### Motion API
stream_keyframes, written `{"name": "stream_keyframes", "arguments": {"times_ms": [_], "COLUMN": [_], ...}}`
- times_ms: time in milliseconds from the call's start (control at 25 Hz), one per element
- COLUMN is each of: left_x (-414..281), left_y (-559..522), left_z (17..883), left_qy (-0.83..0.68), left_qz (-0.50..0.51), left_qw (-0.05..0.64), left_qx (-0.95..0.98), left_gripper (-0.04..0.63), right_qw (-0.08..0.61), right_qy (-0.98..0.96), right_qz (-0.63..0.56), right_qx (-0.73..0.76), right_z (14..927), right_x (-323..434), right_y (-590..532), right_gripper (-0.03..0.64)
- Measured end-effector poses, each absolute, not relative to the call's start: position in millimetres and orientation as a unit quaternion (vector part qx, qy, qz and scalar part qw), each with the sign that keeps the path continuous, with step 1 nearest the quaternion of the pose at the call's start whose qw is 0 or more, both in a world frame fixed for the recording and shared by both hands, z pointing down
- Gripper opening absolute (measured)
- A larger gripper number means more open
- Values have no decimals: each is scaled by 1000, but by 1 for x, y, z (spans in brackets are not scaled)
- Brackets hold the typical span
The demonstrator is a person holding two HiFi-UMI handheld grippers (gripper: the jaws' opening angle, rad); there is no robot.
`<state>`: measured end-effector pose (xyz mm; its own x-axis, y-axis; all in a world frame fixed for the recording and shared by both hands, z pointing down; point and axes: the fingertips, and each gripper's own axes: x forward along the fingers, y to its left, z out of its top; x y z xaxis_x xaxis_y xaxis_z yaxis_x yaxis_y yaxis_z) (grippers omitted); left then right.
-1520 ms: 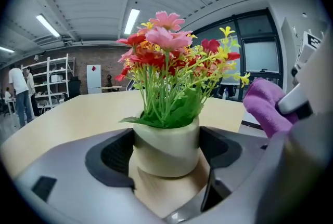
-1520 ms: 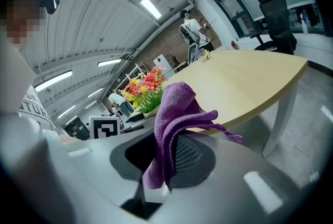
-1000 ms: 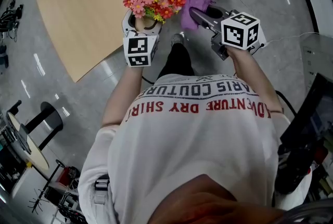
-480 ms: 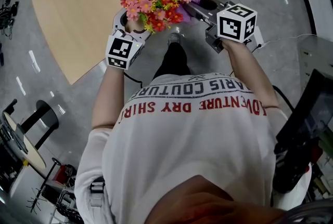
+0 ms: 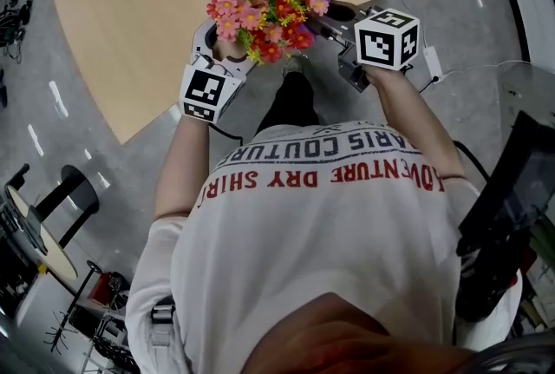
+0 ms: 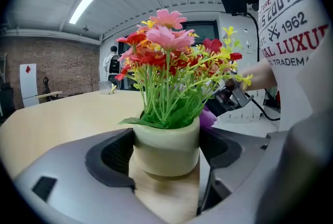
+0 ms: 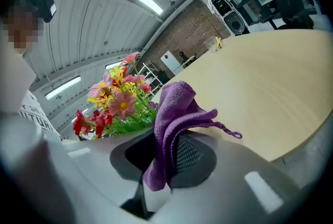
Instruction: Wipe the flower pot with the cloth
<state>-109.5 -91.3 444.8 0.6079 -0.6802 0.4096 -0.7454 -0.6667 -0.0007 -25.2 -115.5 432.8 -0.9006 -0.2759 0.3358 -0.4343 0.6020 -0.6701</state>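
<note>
A pale green flower pot (image 6: pixel 166 147) full of red, pink and yellow artificial flowers (image 5: pixel 269 6) sits between the jaws of my left gripper (image 6: pixel 166 154), which is shut on its sides. In the head view the left gripper (image 5: pixel 221 47) holds the pot near the table's near edge, and the blooms hide the pot. My right gripper (image 7: pixel 166 158) is shut on a purple cloth (image 7: pixel 174 121) that bunches up above its jaws. In the head view the right gripper (image 5: pixel 334 16) is close to the right of the flowers. The cloth (image 6: pixel 208 118) shows just behind the pot's right side.
A large light wooden table (image 5: pixel 130 8) spreads ahead and to the left, with its curved edge under the grippers. Grey floor lies below, with my shoe (image 5: pixel 295 64) on it. A cable (image 5: pixel 468 64) runs to the right. Dark equipment (image 5: pixel 512 216) stands at the right and a small round table (image 5: pixel 39 242) at lower left.
The right gripper has moved left with the cloth, which now sits mostly behind the flowers in the head view. The left gripper has turned, swinging the bouquet to the right.
</note>
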Motion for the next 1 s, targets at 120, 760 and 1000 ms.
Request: {"name": "stream_keyframes", "arguments": {"times_ms": [120,760,1000], "left_x": [-109,-109,-109], "left_y": [-93,-93,-89], "left_z": [446,445,446], "left_qy": [-399,-397,-457], "left_qz": [189,192,175], "left_qw": [85,81,80], "left_qx": [893,894,868], "left_gripper": [403,405,406], "right_qw": [103,246,184], "right_qy": [-887,-868,-875], "right_qz": [405,370,370], "right_qx": [195,223,250], "right_z": [438,475,458], "right_x": [-26,-19,2], "right_y": [-119,-121,-113], "right_gripper": [48,44,46]}}
